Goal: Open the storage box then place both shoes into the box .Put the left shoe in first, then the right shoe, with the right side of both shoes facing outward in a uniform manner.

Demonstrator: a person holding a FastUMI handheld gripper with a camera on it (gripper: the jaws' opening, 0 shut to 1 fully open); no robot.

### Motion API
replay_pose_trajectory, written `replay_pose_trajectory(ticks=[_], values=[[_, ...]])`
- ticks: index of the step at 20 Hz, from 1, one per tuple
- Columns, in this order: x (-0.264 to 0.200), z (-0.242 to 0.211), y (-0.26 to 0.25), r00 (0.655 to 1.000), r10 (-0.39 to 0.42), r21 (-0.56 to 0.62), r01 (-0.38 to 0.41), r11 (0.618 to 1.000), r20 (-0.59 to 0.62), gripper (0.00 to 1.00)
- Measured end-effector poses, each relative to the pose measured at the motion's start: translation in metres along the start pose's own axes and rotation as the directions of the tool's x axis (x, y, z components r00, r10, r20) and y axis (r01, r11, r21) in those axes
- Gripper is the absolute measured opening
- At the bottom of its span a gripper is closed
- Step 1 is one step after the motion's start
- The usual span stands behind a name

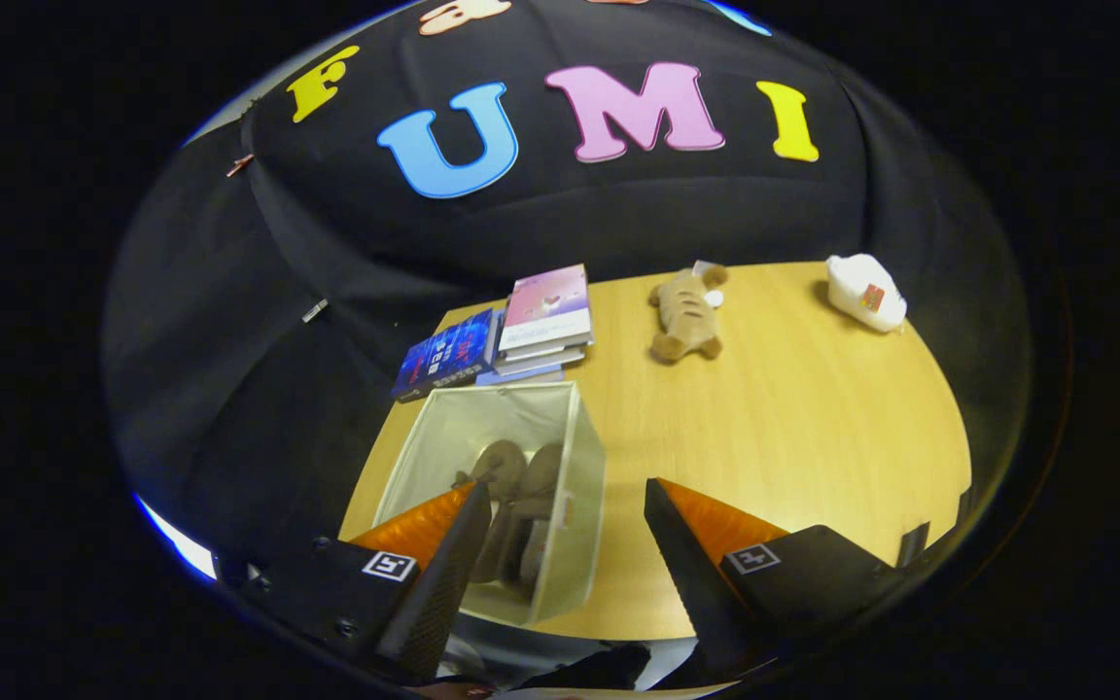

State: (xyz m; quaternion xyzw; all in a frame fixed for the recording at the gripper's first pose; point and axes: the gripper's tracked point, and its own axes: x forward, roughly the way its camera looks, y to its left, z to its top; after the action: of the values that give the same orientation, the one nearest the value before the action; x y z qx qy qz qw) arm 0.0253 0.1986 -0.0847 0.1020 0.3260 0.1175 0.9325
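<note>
With both brown suede shoes [513, 506] apparently lying in the pale fabric storage box [575, 486], the gripper [560, 525], jaws wide apart and empty, should lift clear without snagging its rim.

two shoes [518, 506], one box [575, 457], four books [521, 331]

Gripper [568, 496] held above counter level, tilted downward – jaws spread wide apart, nothing clamped between them. Left finger [443, 574] and right finger [691, 574] angle inward toward tips – both free of contact.
</note>
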Motion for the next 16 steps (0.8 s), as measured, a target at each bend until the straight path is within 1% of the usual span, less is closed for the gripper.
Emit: replay_pose_trajectory(ticks=[2, 4, 7, 10, 13, 14, 16], values=[[-0.017, 0.017, -0.029, 0.997, -0.037, -0.029, 0.039, 0.999, 0.061, 0.99], [-0.035, 0.034, -0.054, 0.991, -0.059, -0.019, 0.062, 0.998, 0.119, 0.99], [-0.061, 0.061, -0.089, 0.97, -0.1, -0.006, 0.104, 0.995, 0.224, 0.99], [-0.083, 0.089, -0.11, 0.929, -0.125, -0.004, 0.135, 0.991, 0.349, 0.99], [-0.108, 0.116, -0.127, 0.874, -0.136, 0.005, 0.151, 0.988, 0.467, 0.99], [-0.116, 0.123, -0.134, 0.854, -0.145, 0.01, 0.162, 0.987, 0.5, 0.99], [-0.127, 0.132, -0.147, 0.825, -0.163, 0.007, 0.189, 0.982, 0.541, 0.98]])
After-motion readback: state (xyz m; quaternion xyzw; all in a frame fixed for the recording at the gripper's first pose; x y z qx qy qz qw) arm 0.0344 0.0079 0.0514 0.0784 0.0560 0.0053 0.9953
